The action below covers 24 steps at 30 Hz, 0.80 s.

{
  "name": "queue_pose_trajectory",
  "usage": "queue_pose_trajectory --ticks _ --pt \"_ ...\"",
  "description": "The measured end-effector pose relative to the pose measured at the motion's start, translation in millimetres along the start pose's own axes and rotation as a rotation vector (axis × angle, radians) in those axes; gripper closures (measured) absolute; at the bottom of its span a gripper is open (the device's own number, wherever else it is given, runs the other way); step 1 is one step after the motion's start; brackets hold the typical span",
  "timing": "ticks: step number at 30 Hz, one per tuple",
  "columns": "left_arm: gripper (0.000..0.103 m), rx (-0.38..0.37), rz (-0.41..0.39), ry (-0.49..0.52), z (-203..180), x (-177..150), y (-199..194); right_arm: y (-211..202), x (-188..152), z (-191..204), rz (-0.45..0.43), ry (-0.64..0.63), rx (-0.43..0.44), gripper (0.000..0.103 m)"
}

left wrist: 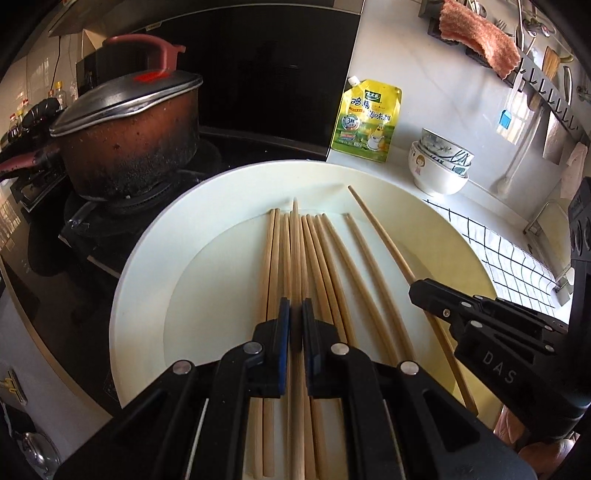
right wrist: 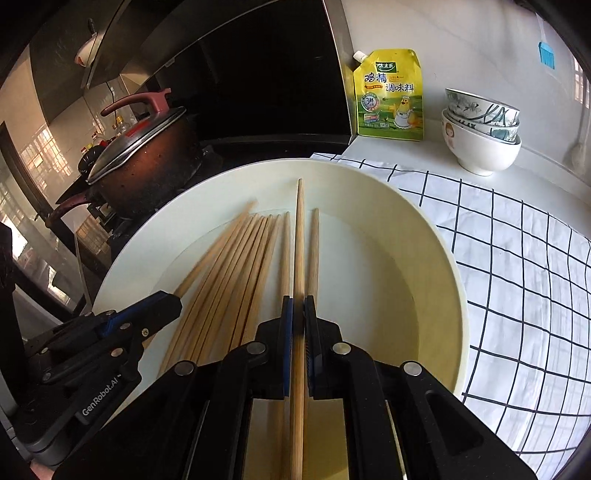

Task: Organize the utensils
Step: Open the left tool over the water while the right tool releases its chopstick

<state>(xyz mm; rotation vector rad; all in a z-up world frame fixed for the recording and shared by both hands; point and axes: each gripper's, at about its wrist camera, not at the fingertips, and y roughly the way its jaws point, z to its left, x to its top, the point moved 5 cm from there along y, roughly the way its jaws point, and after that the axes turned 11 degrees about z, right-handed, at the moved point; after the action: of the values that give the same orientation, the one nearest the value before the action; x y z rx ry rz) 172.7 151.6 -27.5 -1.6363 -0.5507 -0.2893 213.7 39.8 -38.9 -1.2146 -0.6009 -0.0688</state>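
A large white plate (left wrist: 147, 236) (right wrist: 436, 229) holds several wooden chopsticks (left wrist: 332, 266) (right wrist: 236, 266) lying side by side. In the left wrist view my left gripper (left wrist: 295, 306) is shut on one chopstick (left wrist: 295, 240) that points away over the pile. My right gripper (right wrist: 298, 301) is shut on another chopstick (right wrist: 300, 229) near the plate's right side. Each gripper shows in the other's view: the right gripper (left wrist: 415, 288) at the right, clamped on the outermost stick (left wrist: 380, 232), and the left gripper (right wrist: 175, 301) at the left, over the pile.
A scorched pot with a lid (left wrist: 125, 144) stands on the stove at the left. Behind the plate are a yellow seasoning pouch (left wrist: 365, 122) and stacked bowls (left wrist: 439, 166). A checked cloth (right wrist: 517, 258) lies at the right. A wall rack (left wrist: 535, 85) carries utensils and a pink rag (left wrist: 476, 33).
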Motion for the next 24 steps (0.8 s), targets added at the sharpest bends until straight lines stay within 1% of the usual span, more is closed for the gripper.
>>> queue_pose_trajectory --ticks 1,2,3,4,5,6,11,22,24 --pt "0.094 0.001 -0.001 -0.005 0.8 -0.8 -0.5 -0.4 -0.5 0.2 -0.001 -0.001 -0.002 0.097" --pt "0.086 0.003 -0.002 -0.009 1.1 -2.1 -0.9 -1.0 -0.9 0.5 0.0 -0.003 -0.003 0.097" --pt "0.075 0.007 -0.005 -0.014 2.2 -2.8 -2.0 -1.9 -1.4 0.4 -0.002 -0.003 -0.005 0.097" --pt "0.069 0.011 -0.012 -0.021 3.6 -3.3 -4.0 -3.6 -1.7 -0.2 -0.009 0.002 -0.01 0.094" --pt "0.058 0.013 -0.02 -0.027 4.8 -3.8 -6.2 -5.1 -2.2 -1.3 -0.013 0.006 -0.016 0.093" --pt "0.056 0.015 -0.029 -0.031 5.9 -4.7 -8.9 -7.6 -3.4 -2.4 -0.019 0.008 -0.018 0.093" --pt "0.056 0.013 -0.04 -0.044 7.5 -7.3 -15.5 -19.6 -11.8 -4.5 -0.045 0.016 -0.013 0.093" --pt "0.056 0.029 -0.061 -0.035 3.7 -22.2 -32.7 -38.5 -31.7 -4.0 -0.073 0.033 -0.022 0.092" --pt "0.054 0.028 -0.066 -0.034 2.4 -24.4 -36.0 -41.3 -35.4 -2.2 -0.077 0.028 -0.028 0.091"
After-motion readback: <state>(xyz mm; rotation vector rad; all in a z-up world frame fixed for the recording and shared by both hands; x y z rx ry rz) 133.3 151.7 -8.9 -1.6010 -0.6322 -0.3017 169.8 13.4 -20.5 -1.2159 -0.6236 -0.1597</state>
